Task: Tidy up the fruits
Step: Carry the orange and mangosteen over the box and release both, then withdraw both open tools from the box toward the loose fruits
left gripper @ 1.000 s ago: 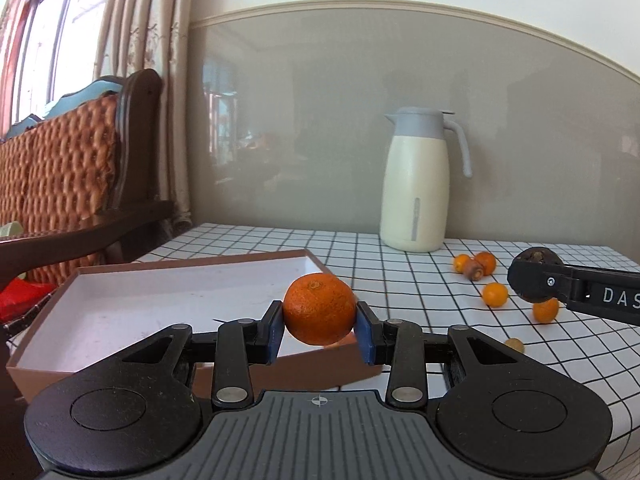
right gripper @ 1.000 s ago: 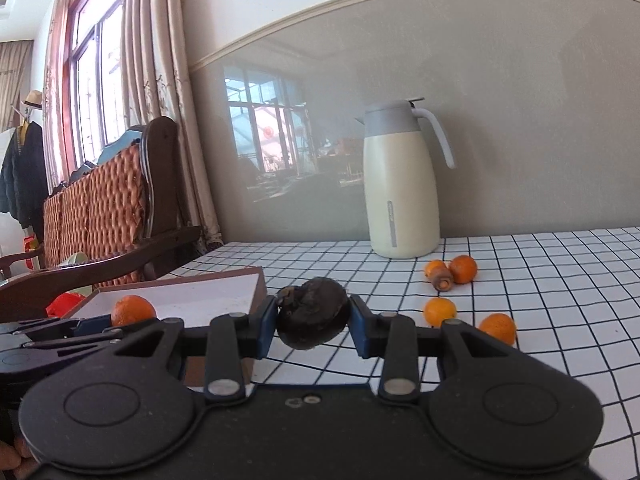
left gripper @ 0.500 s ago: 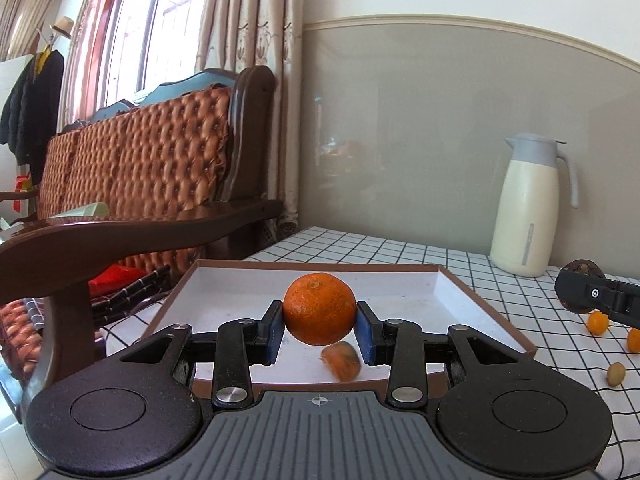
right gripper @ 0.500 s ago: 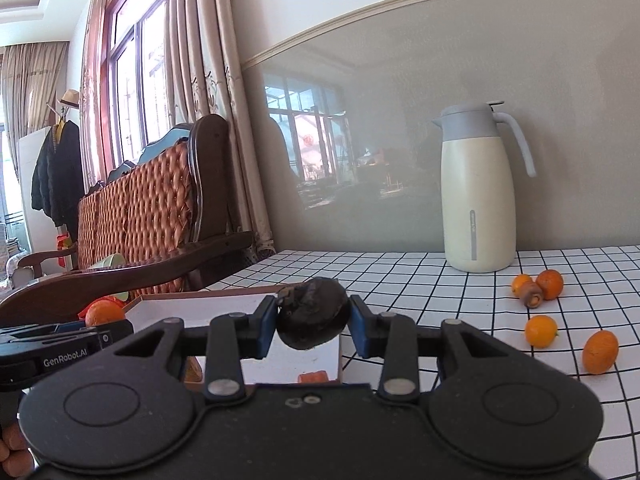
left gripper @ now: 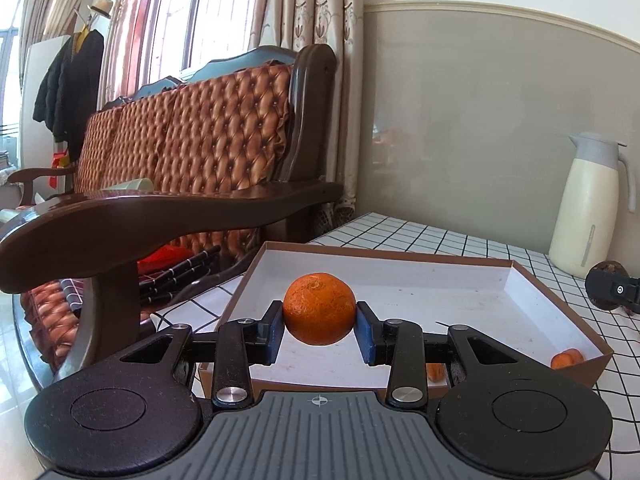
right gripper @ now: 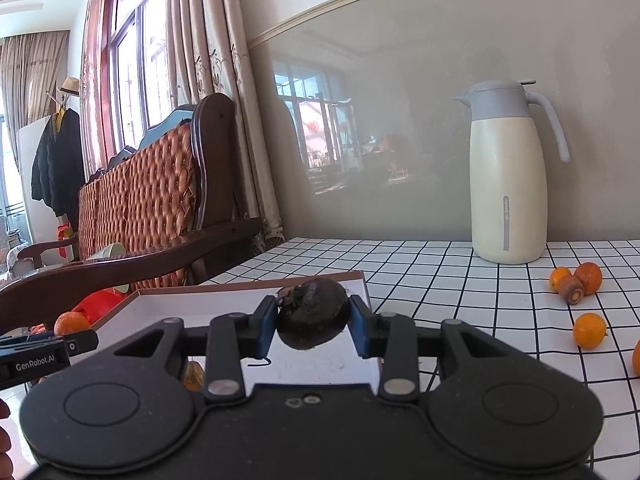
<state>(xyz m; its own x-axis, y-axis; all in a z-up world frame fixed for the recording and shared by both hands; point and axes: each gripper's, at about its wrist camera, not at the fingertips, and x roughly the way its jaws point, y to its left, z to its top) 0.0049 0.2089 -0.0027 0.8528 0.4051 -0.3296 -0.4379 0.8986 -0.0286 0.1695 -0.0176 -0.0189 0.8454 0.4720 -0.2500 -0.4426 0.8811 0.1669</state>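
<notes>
While its blue pads press on either side of an orange tangerine (left gripper: pixel 319 309), the left gripper (left gripper: pixel 319 330) holds the fruit above a shallow brown box (left gripper: pixel 560 308) with a white floor, where small orange pieces (left gripper: pixel 567 358) lie to the right of the fingers. The right gripper (right gripper: pixel 312 330) is clamped on a dark, wrinkled fruit (right gripper: pixel 311 313) over the box's near corner; left of its fingers the other tool reads "GenRobot.AI" (right gripper: pixel 35 366). Beyond, to the right, loose oranges (right gripper: pixel 589 330) dot the checked tablecloth (right gripper: pixel 460 280) before a cream jug (right gripper: pixel 509 176) whose label is unreadable.
</notes>
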